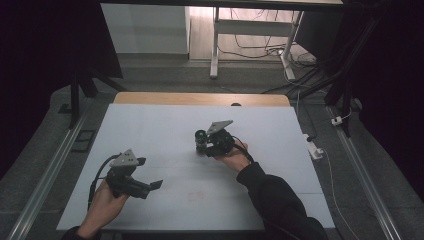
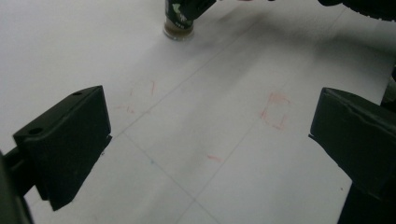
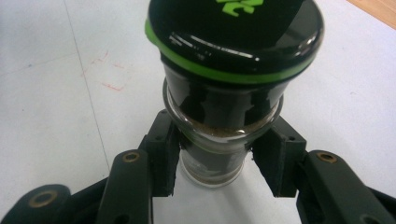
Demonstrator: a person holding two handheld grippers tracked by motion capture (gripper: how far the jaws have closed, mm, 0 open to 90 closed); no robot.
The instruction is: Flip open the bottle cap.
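Note:
A small glass jar with a dark label and a black, green-rimmed lid stands upright on the white table sheet, a little right of centre. My right gripper comes at it from the right, and its two pads press on the glass body below the lid. The right gripper's own midpoint lies on the jar. My left gripper hovers near the front left, jaws wide apart with nothing between them. Its view has the jar far ahead.
Faint red pencil marks and thin lines cross the sheet between the two grippers. A wooden table edge runs along the back. Beyond it are a white frame's legs and floor cables.

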